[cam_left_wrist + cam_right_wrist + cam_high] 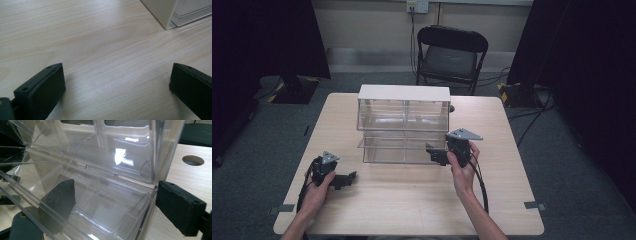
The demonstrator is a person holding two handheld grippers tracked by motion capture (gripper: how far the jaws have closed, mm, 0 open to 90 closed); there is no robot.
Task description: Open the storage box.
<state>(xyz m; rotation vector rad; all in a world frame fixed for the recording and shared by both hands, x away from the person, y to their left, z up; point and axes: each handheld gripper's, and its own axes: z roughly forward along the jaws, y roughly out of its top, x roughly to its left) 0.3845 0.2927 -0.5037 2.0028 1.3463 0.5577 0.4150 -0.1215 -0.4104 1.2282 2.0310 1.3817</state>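
A clear plastic drawer cabinet [403,107] with a white top stands at the middle of the table. Its lower drawer [397,150] sticks out toward me. My right gripper [436,154] is at that drawer's right front corner, shut on the clear drawer [100,207]: one jaw shows through the plastic inside it and the other presses on its outer right wall. My left gripper [348,179] rests low on the table at the front left, apart from the cabinet. In the left gripper view its jaws [115,87] stand wide open over bare wood, with the cabinet's corner [162,12] farther off.
The wooden table [412,200] has a round cable hole [193,160] to the right of the cabinet. A black folding chair [451,50] stands behind the table. Dark curtains hang at both sides. Cables trail from both grippers toward the table's front edge.
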